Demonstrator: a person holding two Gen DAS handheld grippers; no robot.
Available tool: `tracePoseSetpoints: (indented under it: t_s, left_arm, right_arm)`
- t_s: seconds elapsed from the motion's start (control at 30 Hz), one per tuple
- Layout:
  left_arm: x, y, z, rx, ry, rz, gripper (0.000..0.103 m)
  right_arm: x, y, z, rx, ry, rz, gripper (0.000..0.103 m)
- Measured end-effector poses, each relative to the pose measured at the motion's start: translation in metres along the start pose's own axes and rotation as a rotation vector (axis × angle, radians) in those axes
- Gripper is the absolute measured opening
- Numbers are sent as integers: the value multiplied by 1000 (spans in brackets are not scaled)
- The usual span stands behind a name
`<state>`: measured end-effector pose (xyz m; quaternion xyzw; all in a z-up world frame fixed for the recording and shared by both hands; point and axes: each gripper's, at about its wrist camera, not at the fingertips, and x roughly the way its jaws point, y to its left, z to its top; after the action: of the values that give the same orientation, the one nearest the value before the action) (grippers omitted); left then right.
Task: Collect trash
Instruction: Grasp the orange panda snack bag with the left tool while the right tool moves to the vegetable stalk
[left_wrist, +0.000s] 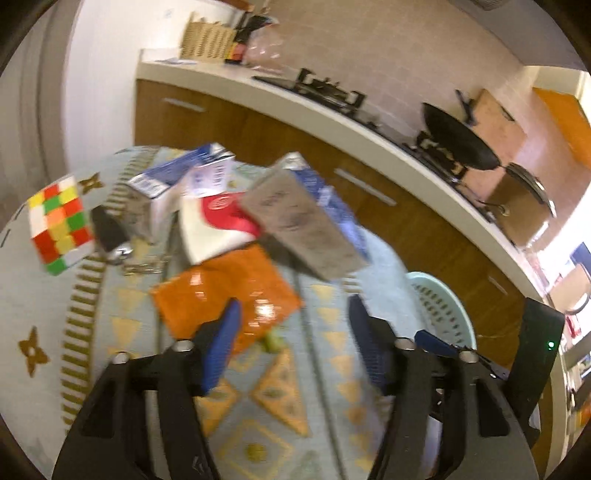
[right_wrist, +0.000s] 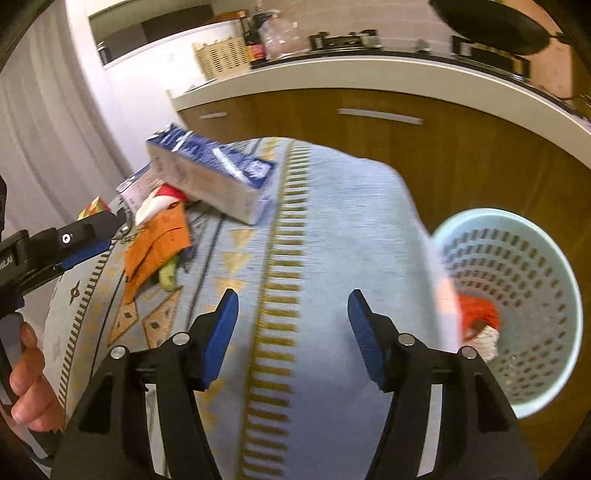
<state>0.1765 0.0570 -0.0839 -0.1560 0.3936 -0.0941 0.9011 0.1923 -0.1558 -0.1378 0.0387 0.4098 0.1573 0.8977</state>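
A pile of trash lies on the blue patterned tablecloth (left_wrist: 280, 398): an orange wrapper (left_wrist: 221, 291), a red and white packet (left_wrist: 218, 225), a grey-blue carton (left_wrist: 306, 218) and a second blue carton (left_wrist: 173, 181). A green scrap (left_wrist: 272, 341) lies by the wrapper. My left gripper (left_wrist: 293, 317) is open, just short of the orange wrapper. My right gripper (right_wrist: 293, 310) is open and empty over bare cloth. The orange wrapper (right_wrist: 155, 243) and grey-blue carton (right_wrist: 214, 173) lie to its left. A light blue basket (right_wrist: 517, 317) beyond the table edge holds red and white trash (right_wrist: 480, 321).
A colourful puzzle cube (left_wrist: 59, 225), a black key fob (left_wrist: 109, 229) and keys (left_wrist: 142, 266) lie left of the pile. Wooden cabinets with a white counter (right_wrist: 369, 77) stand behind. The basket (left_wrist: 439, 306) shows at the table's right edge.
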Motion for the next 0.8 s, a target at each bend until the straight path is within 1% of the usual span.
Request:
tracePoseSetpoints:
  t_s: [0.07,0.17,0.23,0.3,0.33,0.37,0.4,0.5,0.53,0.63,0.67,0.7,0.73,0.8]
  left_arm:
    - [8,7,1,2,36,23,77]
    - [25,6,4,20,77,46,77]
    - [39,7,5,32,98,94,77]
    - [52,8,5,30,118,127,78]
    - [57,8,5,29,122,141,78]
    - [62,8,5,35,120,163,82]
    - [65,6,5,50,106,202,83]
    - [68,4,2,85,89,224,83]
    - [69,3,1,95,84,231,81]
    - [69,4,-3,135,65,248,69]
    - [67,5,-3,141,58,248,63]
    - [65,8,-3,136,53,231,58]
    - [64,9,-3,128,50,215,55]
    - [59,11,-4,112,45,191,43]
  right_arm:
    - [8,5,-1,-4,10,8,59]
    - [22,10,-6,-7,36,6,59]
    - [22,12,-5,-12,31,0,59]
    - [22,11,-5,-11,26,16,65]
    - [23,10,-5,-5,33,22,66]
    - [26,9,-4,-2,38,25,66]
    - [26,9,-4,-2,40,26,66]
    - [27,11,-5,-20,39,28,70]
    - [28,13,-5,-29,41,28,70]
    - [32,19,-4,-47,46,16,72]
    - [32,20,-4,-53,46,12,72]
    - [33,21,-4,-55,45,11,72]
    - [33,21,-4,-57,45,12,72]
    - [32,21,-4,-56,45,12,72]
